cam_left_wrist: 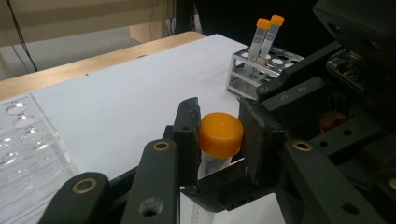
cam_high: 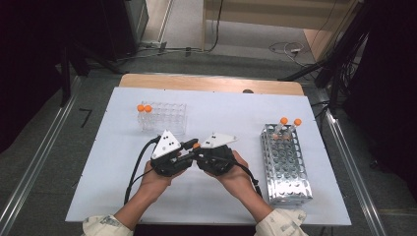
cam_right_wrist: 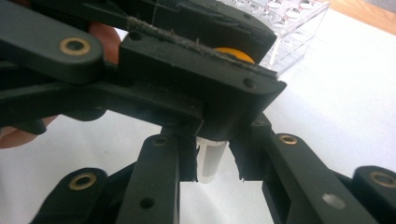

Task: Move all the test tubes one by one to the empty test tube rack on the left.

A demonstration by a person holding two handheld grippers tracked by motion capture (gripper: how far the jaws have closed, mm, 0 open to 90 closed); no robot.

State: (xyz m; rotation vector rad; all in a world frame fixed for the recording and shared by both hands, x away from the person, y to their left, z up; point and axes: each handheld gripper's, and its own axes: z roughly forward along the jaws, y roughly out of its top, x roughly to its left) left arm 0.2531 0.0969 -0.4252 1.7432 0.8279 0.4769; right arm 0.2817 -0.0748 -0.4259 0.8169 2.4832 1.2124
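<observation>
Above the white mat, near its middle, both grippers meet on one tube. Left gripper is clamped on the tube's orange cap, a pad pressing each side. Right gripper holds the clear tube body between its jaws, just below the left gripper's jaws. A clear rack stands behind to the left, a metal rack to the right; each holds two orange-capped tubes.

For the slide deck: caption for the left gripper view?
Left gripper shut on orange cap of tube held by right gripper.
</observation>
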